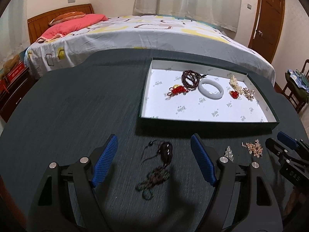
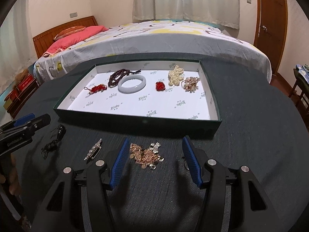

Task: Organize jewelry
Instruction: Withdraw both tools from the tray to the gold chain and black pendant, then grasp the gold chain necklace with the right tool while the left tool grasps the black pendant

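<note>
A shallow dark green tray (image 1: 208, 120) (image 2: 135, 121) with a white floor holds a pale bangle (image 1: 210, 91) (image 2: 132, 84), dark red beads (image 1: 190, 79) (image 2: 117, 77), red knots, a pearl piece (image 2: 174, 75) and a gold piece (image 2: 191, 84). On the dark table in front lie a black pendant on a dark cord (image 1: 164, 154) (image 2: 56, 139), a silver brooch (image 1: 228, 153) (image 2: 93, 151) and a gold chain heap (image 1: 253, 147) (image 2: 147, 155). My left gripper (image 1: 154, 141) is open around the black pendant. My right gripper (image 2: 155, 145) is open around the gold heap.
A bed with a patterned sheet (image 1: 146, 36) stands right behind the round table. A wooden door (image 2: 272, 19) is at the back right, a chair (image 1: 297, 89) at the right, and low drawers (image 1: 13, 89) at the left.
</note>
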Demonstrator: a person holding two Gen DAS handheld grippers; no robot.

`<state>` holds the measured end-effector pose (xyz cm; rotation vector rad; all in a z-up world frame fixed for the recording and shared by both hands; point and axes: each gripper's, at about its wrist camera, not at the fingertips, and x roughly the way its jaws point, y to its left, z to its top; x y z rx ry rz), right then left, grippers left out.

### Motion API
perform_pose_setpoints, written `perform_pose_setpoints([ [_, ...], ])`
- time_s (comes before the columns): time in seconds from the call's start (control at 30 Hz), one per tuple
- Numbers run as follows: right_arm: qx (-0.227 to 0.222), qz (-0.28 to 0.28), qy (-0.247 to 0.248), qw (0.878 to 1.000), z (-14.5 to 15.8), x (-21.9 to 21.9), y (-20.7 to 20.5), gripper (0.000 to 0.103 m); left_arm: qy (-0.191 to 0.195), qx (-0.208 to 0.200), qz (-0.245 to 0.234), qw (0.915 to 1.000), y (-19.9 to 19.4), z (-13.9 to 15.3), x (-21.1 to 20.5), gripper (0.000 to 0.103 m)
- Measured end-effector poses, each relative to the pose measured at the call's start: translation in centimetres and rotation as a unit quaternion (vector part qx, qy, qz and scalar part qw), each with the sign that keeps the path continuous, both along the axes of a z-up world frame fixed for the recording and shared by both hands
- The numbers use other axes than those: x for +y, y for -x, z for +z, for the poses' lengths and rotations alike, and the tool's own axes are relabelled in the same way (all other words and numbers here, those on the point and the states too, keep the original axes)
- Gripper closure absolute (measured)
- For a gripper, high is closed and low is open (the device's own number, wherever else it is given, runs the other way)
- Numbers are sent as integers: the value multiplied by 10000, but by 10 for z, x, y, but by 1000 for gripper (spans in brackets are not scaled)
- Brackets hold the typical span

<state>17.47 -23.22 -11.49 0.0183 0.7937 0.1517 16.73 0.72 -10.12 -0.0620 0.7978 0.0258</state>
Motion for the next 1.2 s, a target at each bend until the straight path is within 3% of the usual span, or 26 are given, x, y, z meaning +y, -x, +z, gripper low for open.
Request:
perform_pose_setpoints([
  [0.7, 457, 92, 281, 9985, -27, 16, -13, 48, -77, 308, 100, 9994, 3, -24, 6, 27],
  [0.77, 438, 124, 283, 9986, -26, 16, -13, 56, -80, 321, 102, 9994, 2, -24, 6, 27],
  [0.83, 423, 208, 236, 9986, -26, 17, -11, 71, -81, 329, 91, 9994, 2, -25, 6, 27],
  [0.93, 438, 283, 143, 9985, -25, 18, -9, 82, -95, 340, 70, 9994, 2, -25, 5, 27],
  [1.2, 432, 302, -12, 9986, -22, 15, -4, 89, -33, 347, 41, 9994, 2, -25, 4, 27],
])
